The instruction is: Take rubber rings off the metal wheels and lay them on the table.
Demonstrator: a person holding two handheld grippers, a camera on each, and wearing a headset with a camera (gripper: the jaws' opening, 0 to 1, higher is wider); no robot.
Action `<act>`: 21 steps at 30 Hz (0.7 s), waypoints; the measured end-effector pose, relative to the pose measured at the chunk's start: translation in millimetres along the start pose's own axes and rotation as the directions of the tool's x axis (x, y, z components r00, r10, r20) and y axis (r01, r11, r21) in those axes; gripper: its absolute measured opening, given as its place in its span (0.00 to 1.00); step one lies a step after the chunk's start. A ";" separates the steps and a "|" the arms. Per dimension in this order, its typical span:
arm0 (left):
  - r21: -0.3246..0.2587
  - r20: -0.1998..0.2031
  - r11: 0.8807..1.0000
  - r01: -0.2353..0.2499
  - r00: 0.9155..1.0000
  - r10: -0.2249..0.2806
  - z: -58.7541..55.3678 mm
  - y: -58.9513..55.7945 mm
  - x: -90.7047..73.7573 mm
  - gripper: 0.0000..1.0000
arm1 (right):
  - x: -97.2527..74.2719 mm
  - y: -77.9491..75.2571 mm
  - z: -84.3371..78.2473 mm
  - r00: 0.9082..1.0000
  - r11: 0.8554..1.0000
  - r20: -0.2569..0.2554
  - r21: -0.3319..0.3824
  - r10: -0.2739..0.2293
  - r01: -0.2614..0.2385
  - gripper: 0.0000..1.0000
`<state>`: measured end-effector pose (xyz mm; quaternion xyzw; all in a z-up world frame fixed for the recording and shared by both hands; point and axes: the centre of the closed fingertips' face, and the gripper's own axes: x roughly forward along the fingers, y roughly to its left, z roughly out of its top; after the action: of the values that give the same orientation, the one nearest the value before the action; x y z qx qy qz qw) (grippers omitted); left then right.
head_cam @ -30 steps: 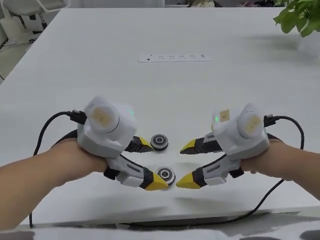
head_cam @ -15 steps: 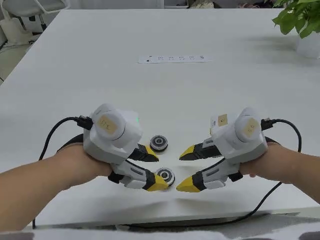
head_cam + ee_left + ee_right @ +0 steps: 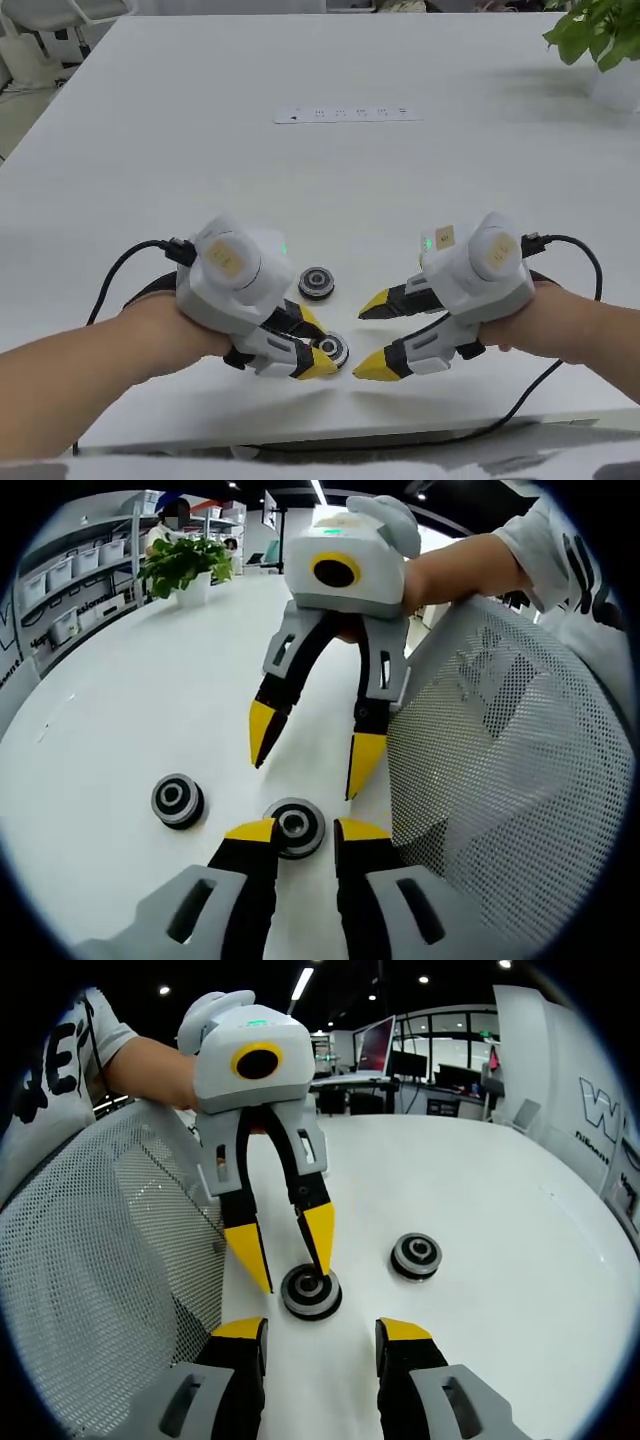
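Two small metal wheels with black rubber rings lie flat near the table's front edge: a near wheel (image 3: 331, 349) (image 3: 294, 826) (image 3: 311, 1293) and a far wheel (image 3: 317, 283) (image 3: 177, 800) (image 3: 416, 1255). My left gripper (image 3: 312, 342) (image 3: 308, 830) is open, its yellow tips on either side of the near wheel, one tip touching or nearly touching its rim. My right gripper (image 3: 370, 335) (image 3: 322, 1330) is open and empty, facing the left one from just right of that wheel. Each gripper shows in the other's view: the right gripper (image 3: 312, 760), the left gripper (image 3: 292, 1265).
A flat power strip (image 3: 348, 114) is set into the white table (image 3: 200, 150) farther back. A potted plant (image 3: 592, 30) stands at the far right corner. Black cables trail from both grippers over the front edge. A mesh chair back (image 3: 500, 780) is behind the edge.
My left gripper has slid right onto the near wheel and its jaws have narrowed. The right gripper has hardly moved. The wheels lie where they were.
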<state>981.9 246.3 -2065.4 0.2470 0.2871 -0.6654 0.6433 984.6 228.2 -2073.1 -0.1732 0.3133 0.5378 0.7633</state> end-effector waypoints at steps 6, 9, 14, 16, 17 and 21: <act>0.013 0.003 0.999 -0.029 1.000 0.029 0.3 5.4 0.2 0.11 | 0.5 -1.1 -0.4 1.000 1.000 0.000 0.001 -0.003 0.003 0.41; 0.036 -0.030 0.998 -0.047 0.998 0.048 -5.8 7.9 0.7 0.11 | 0.1 -1.3 -0.4 1.000 1.000 0.001 0.000 -0.006 0.006 0.41; 0.046 -0.006 0.998 -0.045 0.999 0.045 -1.8 6.6 6.0 0.11 | 0.0 -2.5 -0.2 1.000 1.000 0.005 0.003 -0.010 0.010 0.41; 0.053 -0.009 0.997 -0.048 0.999 0.048 -1.6 6.3 6.1 0.11 | 0.2 -2.4 -0.2 1.000 1.000 0.004 0.003 -0.010 0.010 0.41; 0.056 -0.010 0.997 -0.050 0.999 0.051 -1.7 6.6 6.6 0.10 | 0.3 -2.1 0.1 1.000 1.000 0.005 0.002 -0.009 0.009 0.41; 0.059 -0.008 0.997 -0.059 0.998 0.059 -1.6 8.1 5.5 0.08 | 2.0 -0.2 1.2 1.000 1.000 0.003 -0.009 -0.004 0.004 0.40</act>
<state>989.7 243.4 -2071.0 0.2776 0.2633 -0.6530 0.6536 985.6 230.3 -2073.5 -0.1765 0.3096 0.5377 0.7641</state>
